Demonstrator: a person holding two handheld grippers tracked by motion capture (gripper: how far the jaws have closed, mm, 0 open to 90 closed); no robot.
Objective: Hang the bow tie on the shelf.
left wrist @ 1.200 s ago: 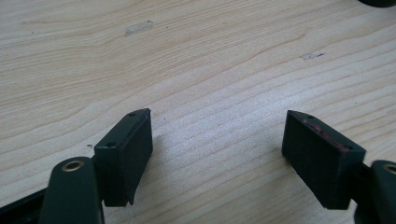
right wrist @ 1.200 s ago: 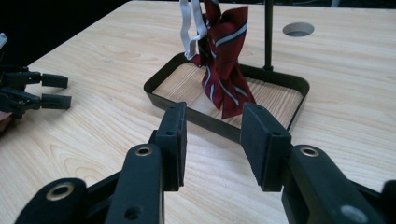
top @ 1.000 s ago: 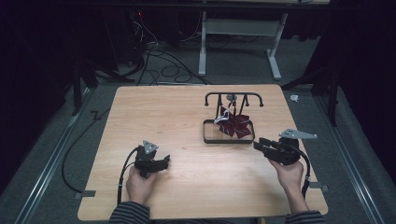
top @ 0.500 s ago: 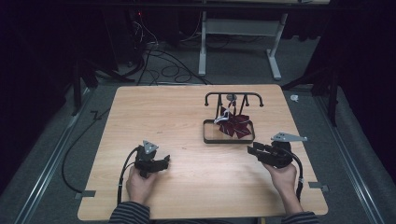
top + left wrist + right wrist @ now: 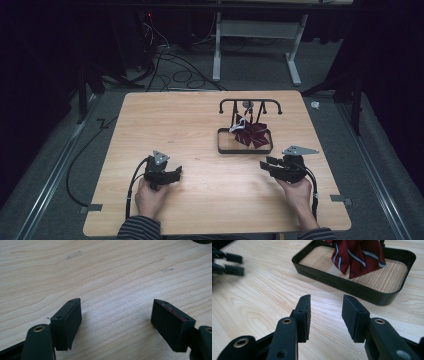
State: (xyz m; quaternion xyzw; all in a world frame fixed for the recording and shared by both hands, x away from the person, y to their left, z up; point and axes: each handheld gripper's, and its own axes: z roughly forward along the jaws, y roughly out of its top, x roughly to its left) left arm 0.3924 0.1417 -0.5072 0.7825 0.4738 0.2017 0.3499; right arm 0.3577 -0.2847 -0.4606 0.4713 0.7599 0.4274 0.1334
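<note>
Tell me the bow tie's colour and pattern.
Dark red bow tie with white and navy stripes, clearest in the right gripper view.

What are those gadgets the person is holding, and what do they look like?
Two black handheld grippers: the left gripper and right gripper each end in two flat, rectangular black fingers on arms with brass-ringed holes. Each carries a grey three-cornered plate and trails a black cable. Striped dark sleeves.

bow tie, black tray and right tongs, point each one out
bow tie [image 5: 358, 257], right gripper view, striped red cloth
black tray [image 5: 352, 286], right gripper view, near wall
right tongs [image 5: 325, 315], right gripper view, midway between the tips
</note>
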